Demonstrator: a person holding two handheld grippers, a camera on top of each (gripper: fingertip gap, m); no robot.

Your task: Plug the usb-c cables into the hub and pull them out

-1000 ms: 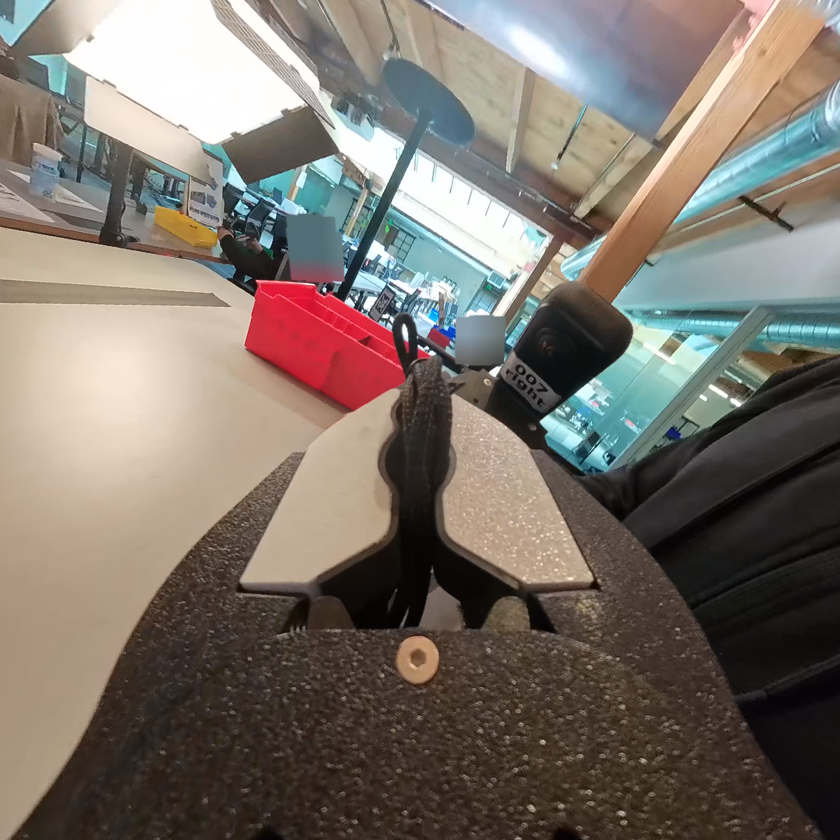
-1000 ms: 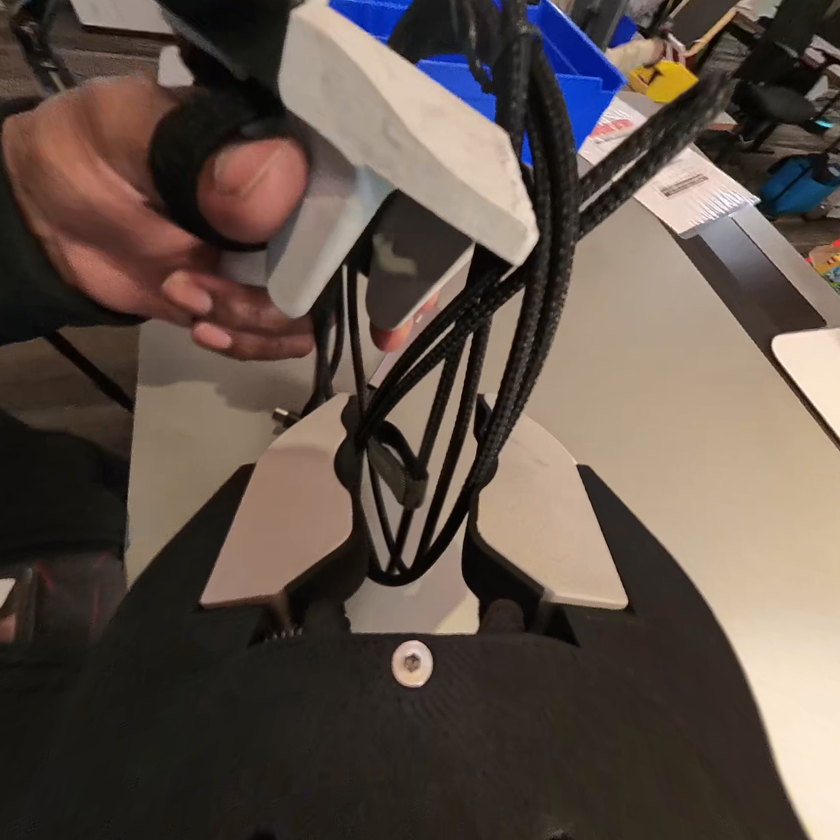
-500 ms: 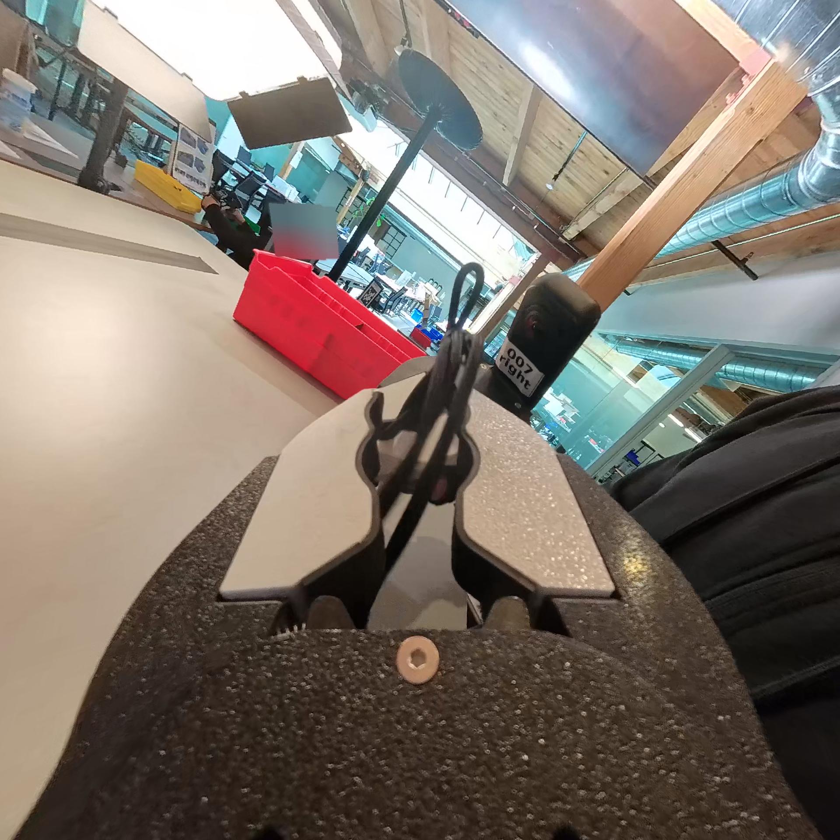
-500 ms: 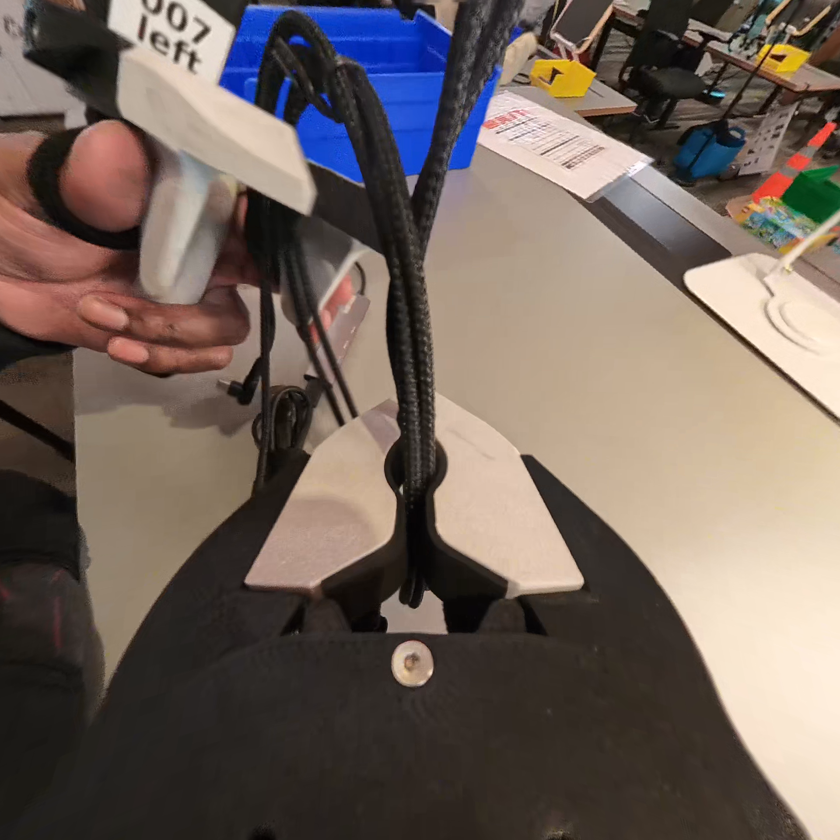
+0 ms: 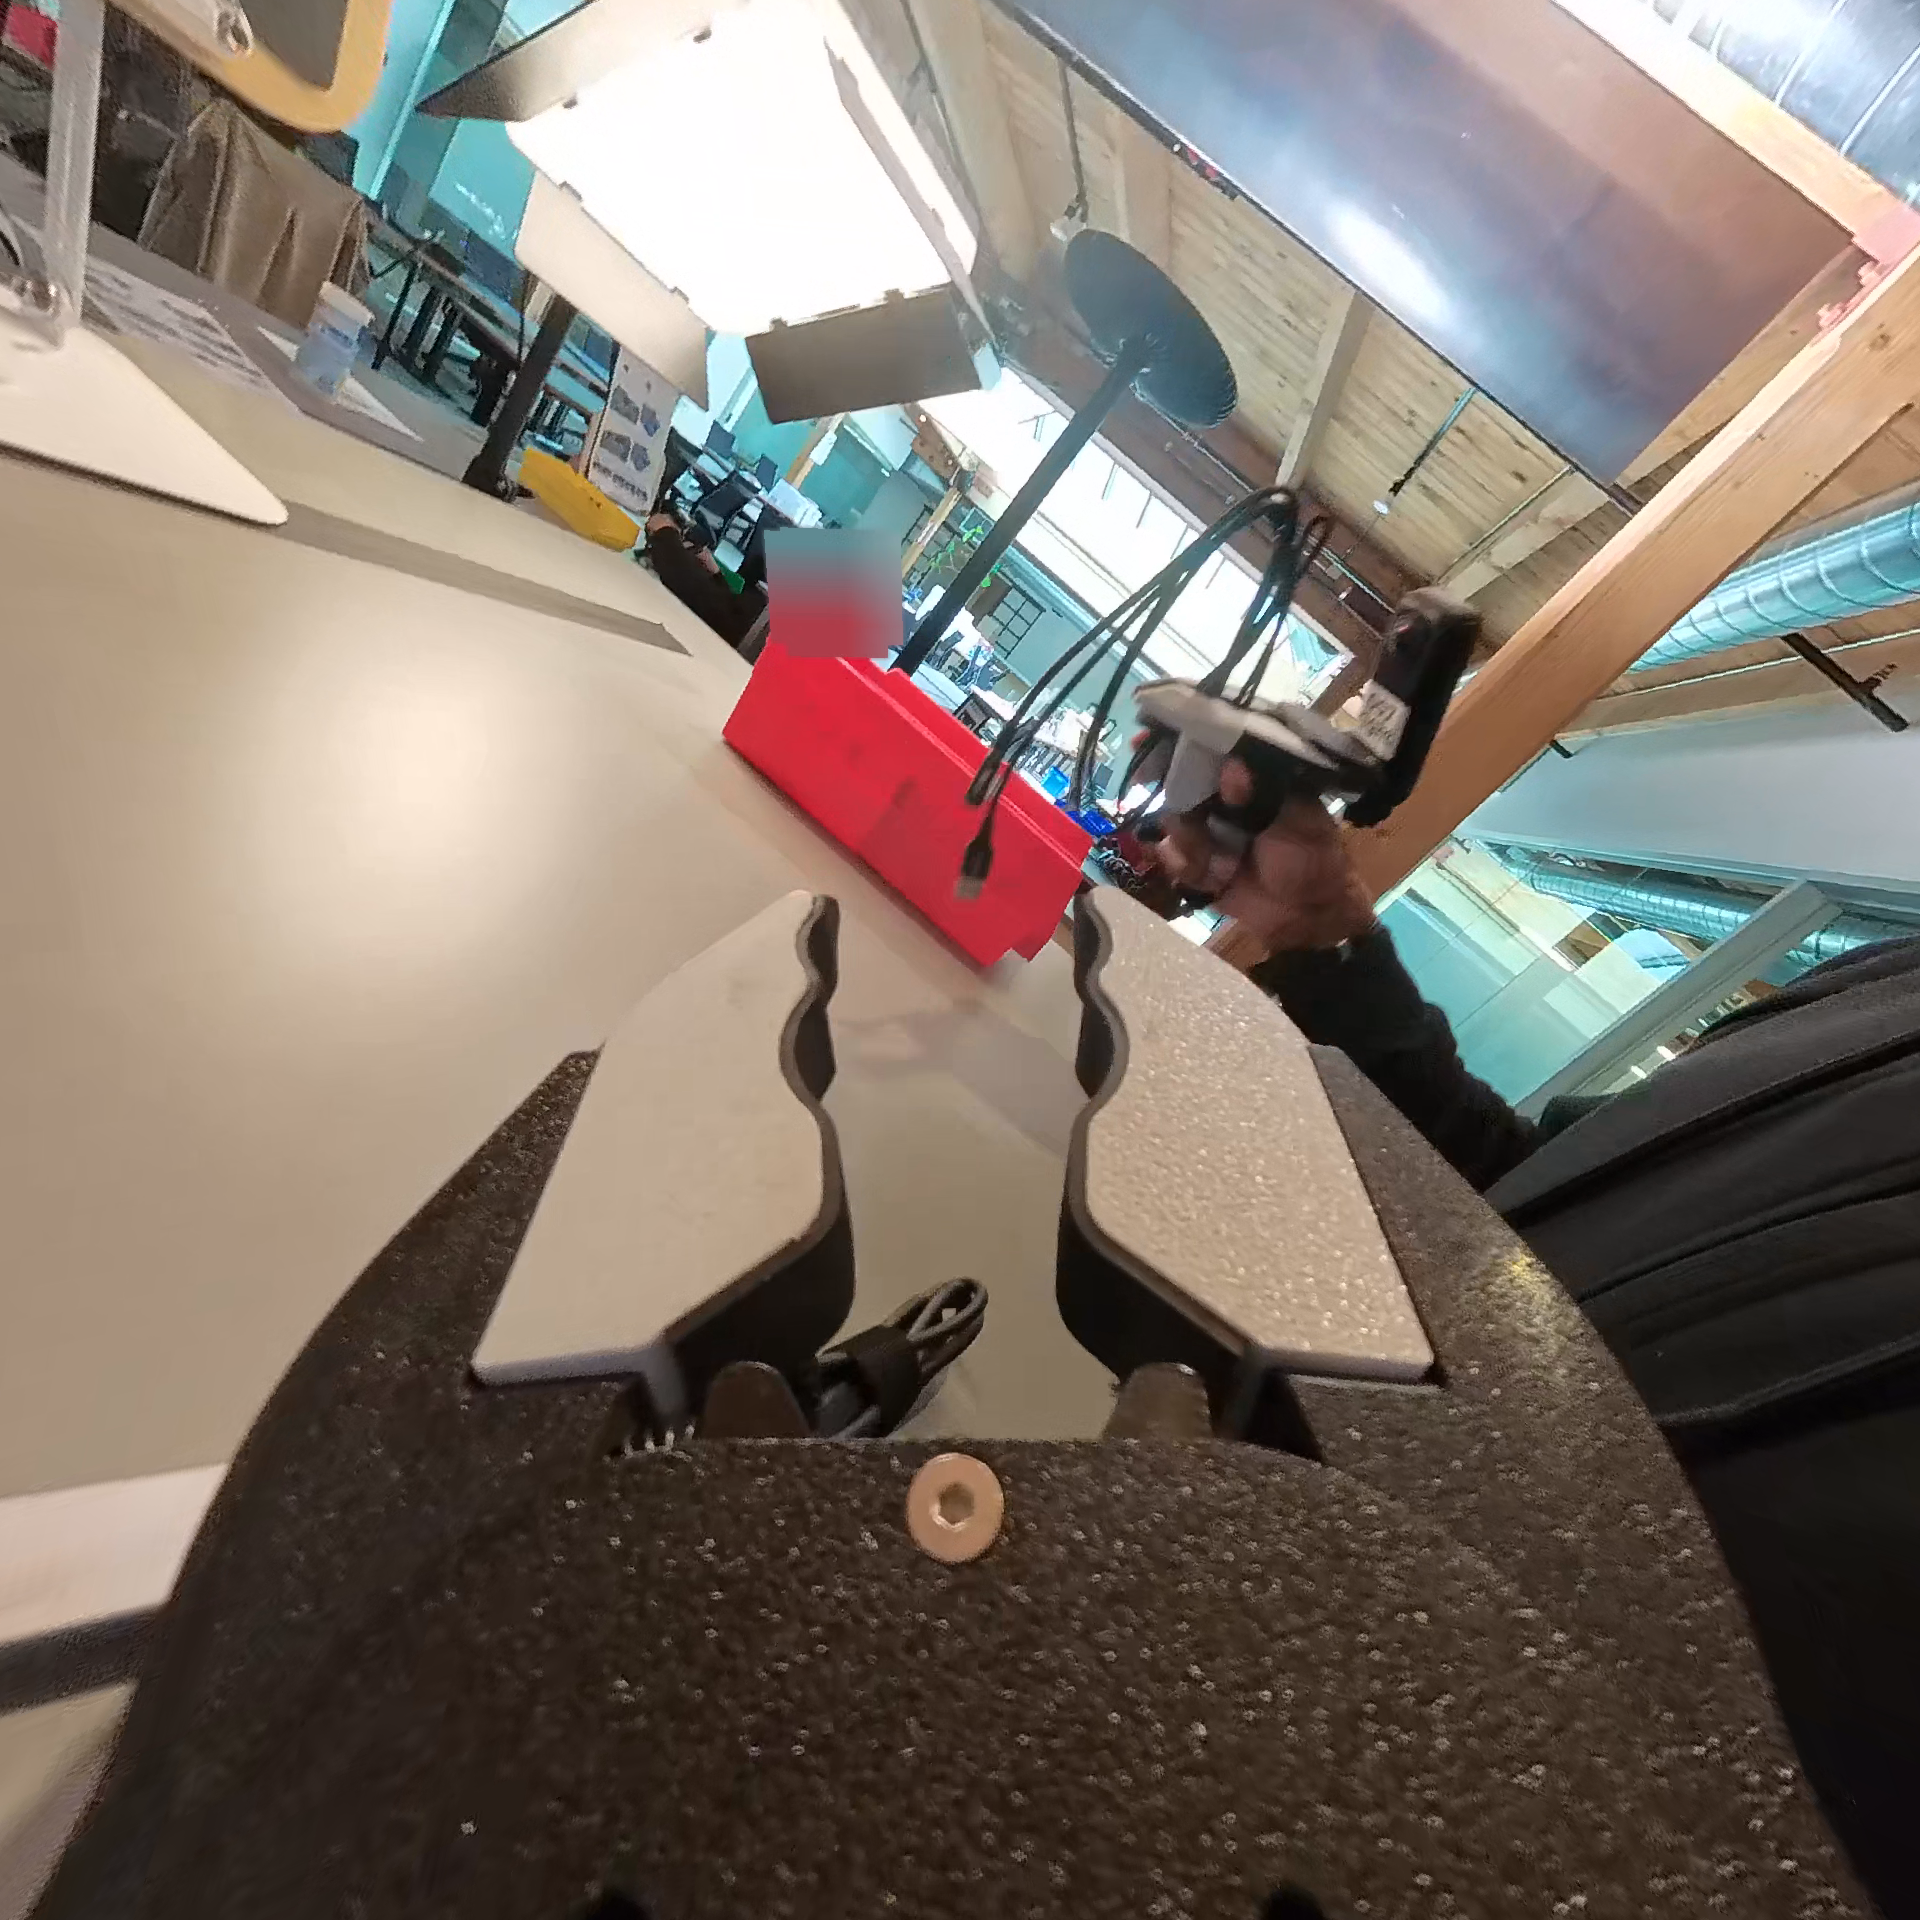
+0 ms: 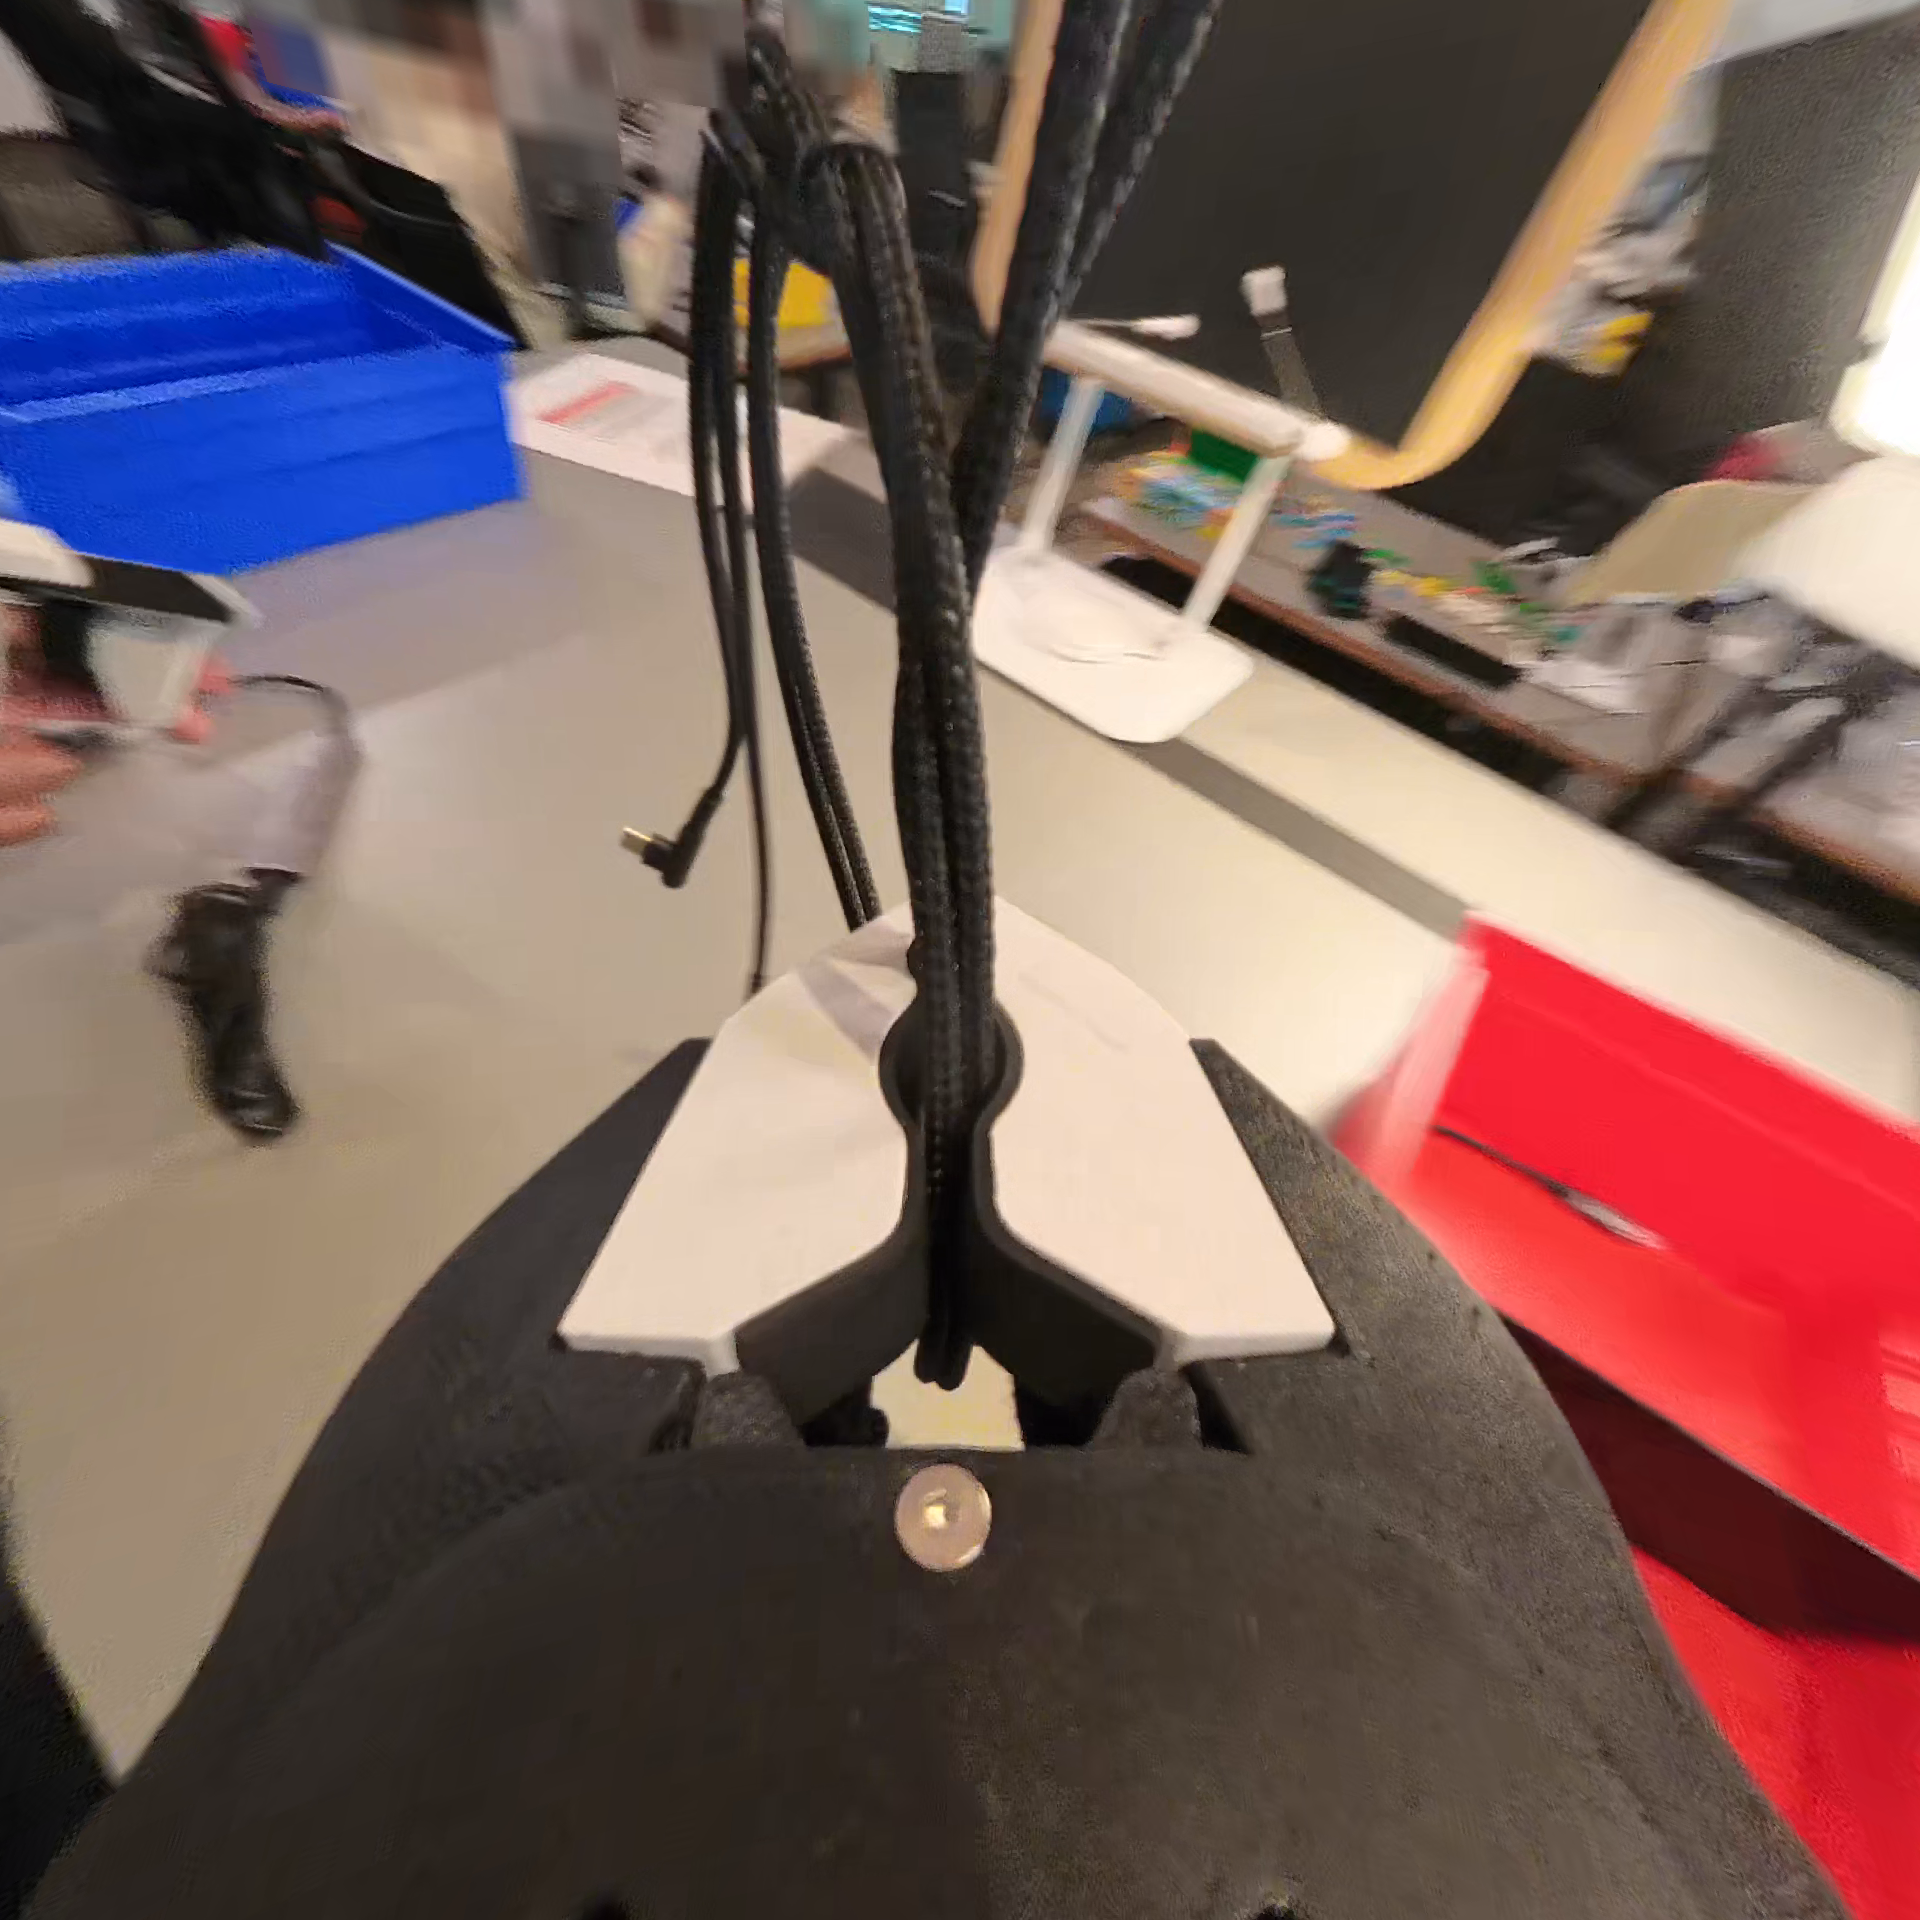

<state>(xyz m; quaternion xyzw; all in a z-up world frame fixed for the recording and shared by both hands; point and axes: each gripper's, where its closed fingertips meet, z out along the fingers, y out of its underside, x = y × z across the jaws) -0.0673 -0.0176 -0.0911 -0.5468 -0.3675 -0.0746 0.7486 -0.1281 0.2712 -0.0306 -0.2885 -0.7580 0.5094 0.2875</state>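
Since a moment ago the left gripper (image 5: 951, 987) has let go and stands open over the table (image 5: 312, 831), while the right gripper (image 6: 951, 1049), seemingly above the red bin (image 6: 1662, 1195), clamps the black cables (image 6: 940, 727).

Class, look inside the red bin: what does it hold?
In the right wrist view, the red bin shows one thin dark cable on its floor. Blur and the frame edge hide the rest.
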